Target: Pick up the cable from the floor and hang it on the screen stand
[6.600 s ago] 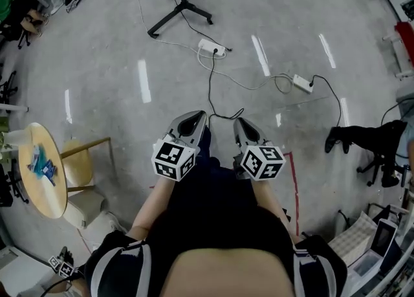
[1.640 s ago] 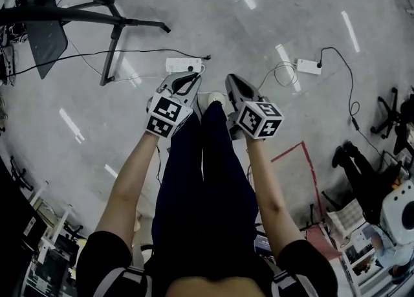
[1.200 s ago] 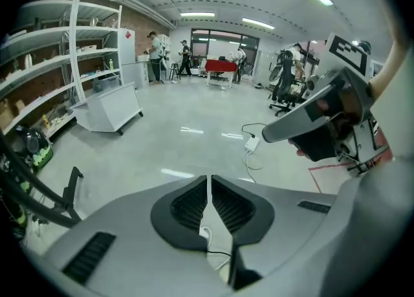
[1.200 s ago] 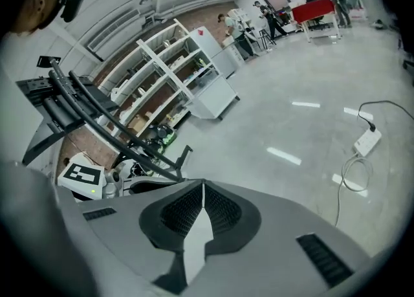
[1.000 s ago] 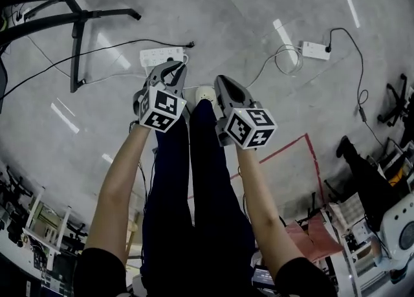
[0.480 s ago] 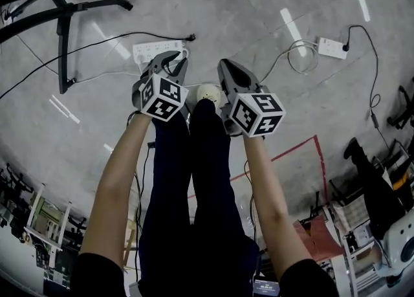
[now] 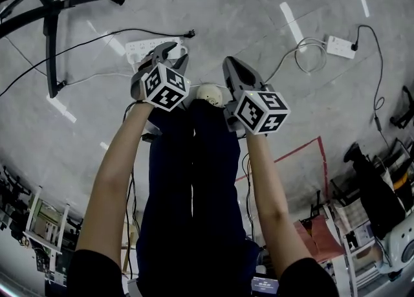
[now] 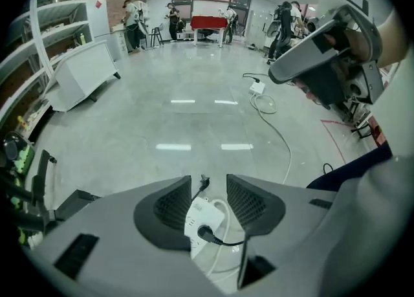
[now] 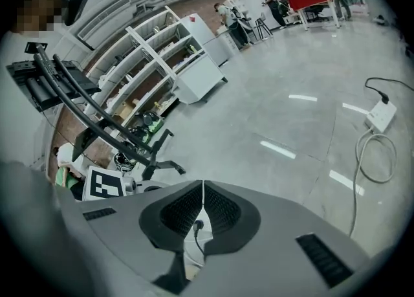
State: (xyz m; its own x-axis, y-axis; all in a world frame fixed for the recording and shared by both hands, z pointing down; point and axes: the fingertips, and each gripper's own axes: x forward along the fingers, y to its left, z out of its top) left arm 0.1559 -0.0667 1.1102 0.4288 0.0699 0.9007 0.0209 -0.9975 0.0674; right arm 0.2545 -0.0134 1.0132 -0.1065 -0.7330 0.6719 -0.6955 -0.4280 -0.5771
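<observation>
Both grippers had sunk toward the glossy grey floor (image 7: pixel 226 4). Jaws of the left gripper (image 7: pixel 173 53) had just been opening and stood half apart, gripping nothing, above the nearer power strip (image 7: pixel 139 48) of two white rectangular ones. One thin black cable (image 8: pixel 204 232) lay plugged into it. The right gripper (image 7: pixel 231 66) had its jaws together, empty. One black tubular screen stand (image 7: pixel 49 43) stood nearby.
</observation>
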